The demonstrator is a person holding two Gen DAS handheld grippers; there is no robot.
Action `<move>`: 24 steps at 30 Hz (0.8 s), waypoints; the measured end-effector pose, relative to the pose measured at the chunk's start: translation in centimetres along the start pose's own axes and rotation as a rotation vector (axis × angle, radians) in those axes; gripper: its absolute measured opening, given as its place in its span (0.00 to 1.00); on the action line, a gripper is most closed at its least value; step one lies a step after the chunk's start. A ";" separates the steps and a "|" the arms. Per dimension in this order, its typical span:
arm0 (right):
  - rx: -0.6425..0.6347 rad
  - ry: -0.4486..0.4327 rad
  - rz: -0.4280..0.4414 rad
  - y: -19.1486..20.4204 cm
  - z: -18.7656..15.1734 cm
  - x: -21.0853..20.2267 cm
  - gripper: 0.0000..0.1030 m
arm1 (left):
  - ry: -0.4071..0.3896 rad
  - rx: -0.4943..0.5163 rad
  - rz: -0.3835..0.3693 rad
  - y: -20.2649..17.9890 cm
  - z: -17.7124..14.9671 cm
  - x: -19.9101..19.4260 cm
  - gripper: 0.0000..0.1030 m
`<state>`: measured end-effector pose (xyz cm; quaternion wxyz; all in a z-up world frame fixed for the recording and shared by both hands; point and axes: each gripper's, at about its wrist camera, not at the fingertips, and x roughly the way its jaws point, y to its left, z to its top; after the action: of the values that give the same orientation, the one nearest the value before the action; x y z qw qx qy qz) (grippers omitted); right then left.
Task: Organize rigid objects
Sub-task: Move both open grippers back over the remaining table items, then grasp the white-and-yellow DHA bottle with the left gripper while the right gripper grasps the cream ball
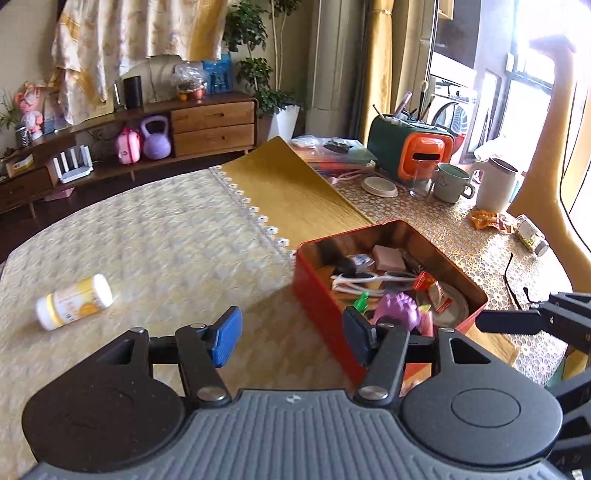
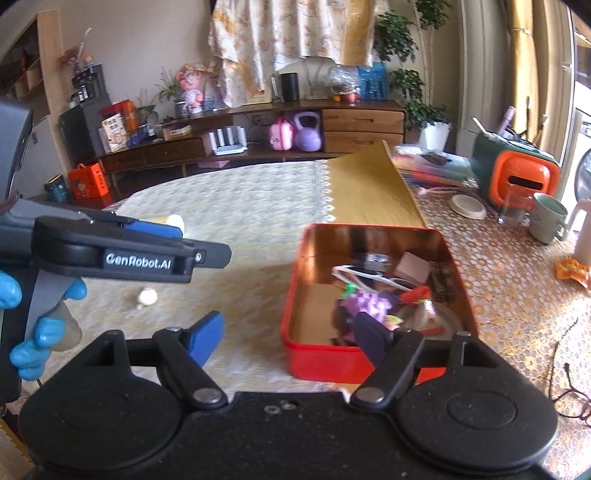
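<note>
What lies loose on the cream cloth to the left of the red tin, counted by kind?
White-and-yellow bottle, lying on its side: 1
Small whitish lump, too blurred to identify: 1
Total: 2

- a home living room: a low wooden sideboard [image 2: 258, 125] against the wall
- above it hang floral curtains [image 2: 295, 33]
- right of it stands a potted plant [image 2: 424, 107]
- before it, a cloth-covered table [image 2: 240, 206]
</note>
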<state>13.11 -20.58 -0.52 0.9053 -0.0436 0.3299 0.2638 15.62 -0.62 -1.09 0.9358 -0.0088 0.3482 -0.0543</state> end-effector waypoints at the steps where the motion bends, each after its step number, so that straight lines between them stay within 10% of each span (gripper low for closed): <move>1: -0.006 0.000 0.008 0.4 0.0 0.1 0.76 | -0.003 -0.002 0.006 0.4 -0.3 -0.4 0.58; 24: -0.146 -0.013 0.176 8.3 1.3 2.3 0.99 | -0.038 -0.142 0.138 10.5 -3.7 -4.3 0.78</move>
<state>11.11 -12.13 -0.11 0.8752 -0.0786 0.3064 0.3660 10.98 10.38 -1.60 0.9408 -0.0520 0.3330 0.0353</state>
